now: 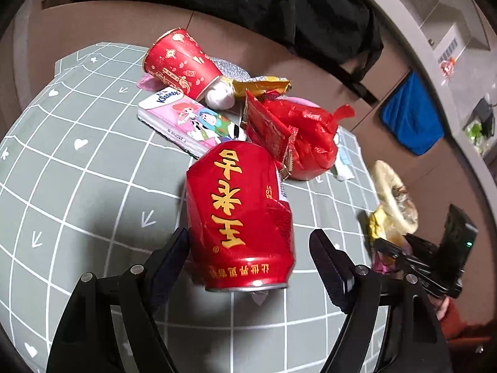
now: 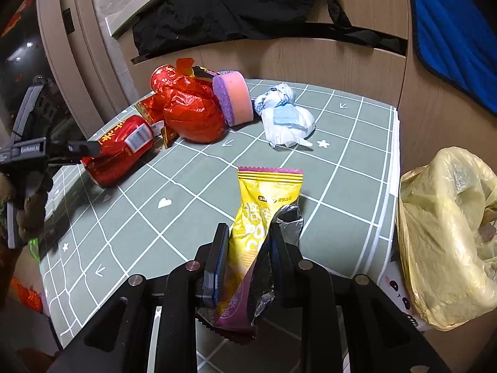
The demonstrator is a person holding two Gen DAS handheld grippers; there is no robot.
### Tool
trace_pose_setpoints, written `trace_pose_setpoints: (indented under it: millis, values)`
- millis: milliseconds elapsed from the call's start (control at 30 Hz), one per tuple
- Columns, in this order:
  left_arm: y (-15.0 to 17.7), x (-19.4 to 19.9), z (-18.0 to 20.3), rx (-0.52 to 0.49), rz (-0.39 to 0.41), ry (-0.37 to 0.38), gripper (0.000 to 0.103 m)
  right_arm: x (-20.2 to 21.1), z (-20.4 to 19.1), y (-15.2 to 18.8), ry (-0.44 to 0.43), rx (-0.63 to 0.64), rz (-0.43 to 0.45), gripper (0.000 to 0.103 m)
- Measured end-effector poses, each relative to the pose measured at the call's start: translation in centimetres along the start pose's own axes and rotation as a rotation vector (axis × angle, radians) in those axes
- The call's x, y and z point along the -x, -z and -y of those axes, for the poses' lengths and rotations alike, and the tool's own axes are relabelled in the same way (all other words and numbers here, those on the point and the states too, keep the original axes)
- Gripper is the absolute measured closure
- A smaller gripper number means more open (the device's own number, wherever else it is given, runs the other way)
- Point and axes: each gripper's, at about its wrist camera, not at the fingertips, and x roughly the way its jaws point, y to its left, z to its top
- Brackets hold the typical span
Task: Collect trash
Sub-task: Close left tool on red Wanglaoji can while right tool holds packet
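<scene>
A grey-green tabletop [image 1: 93, 186] with a white grid, hearts and arrows fills the lower left of the left wrist view. Behind it, at the top of the frame, black fabric [image 1: 279, 9] hangs over beige panelling. A blue cloth [image 2: 450, 37] hangs at the upper right of the right wrist view.
</scene>
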Motion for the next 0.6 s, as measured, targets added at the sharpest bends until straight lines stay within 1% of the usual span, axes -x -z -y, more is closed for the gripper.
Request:
trace_pose_setpoints:
  millis: [33,100,167,233,267,333,433,600]
  values:
    - [-0.1,-0.2,-0.1,0.014,0.002,-0.001,0.024,0.1,-0.1,0.1,0.001,0.003,0.001,0.079]
    - [-0.8,-0.7,-0.7,0.091,-0.005,0.023,0.024,0.3,-0.2,0.3,0.008,0.015,0.004,0.079]
    - [-1.5,-1.4,-1.2,0.126,-0.02,0.042,0.024,0.5,-0.3,0.5,0.02,0.027,0.006,0.079]
    - [-2.2,-2.3,-1.4,0.128,-0.044,0.026,0.024,0.7,-0.2,0.5,0.02,0.026,0.006,0.078]
    - [-2.4,-2.7,-1.4,0.129,-0.053,0.018,0.026,0.7,-0.1,0.6,0.023,0.025,0.007,0.078]
    - [-2.7,-2.8,-1.3,0.129,-0.051,0.0,0.027,0.7,0.1,0.6,0.025,0.022,0.01,0.077]
    - [-2.6,-2.5,-0.9,0.143,-0.034,0.01,0.027,0.6,0.2,0.6,0.016,0.013,0.01,0.077]
    - [-1.4,-1.2,1.2,0.091,0.0,0.001,0.027,0.4,0.1,0.5,0.017,0.01,0.018,0.076]
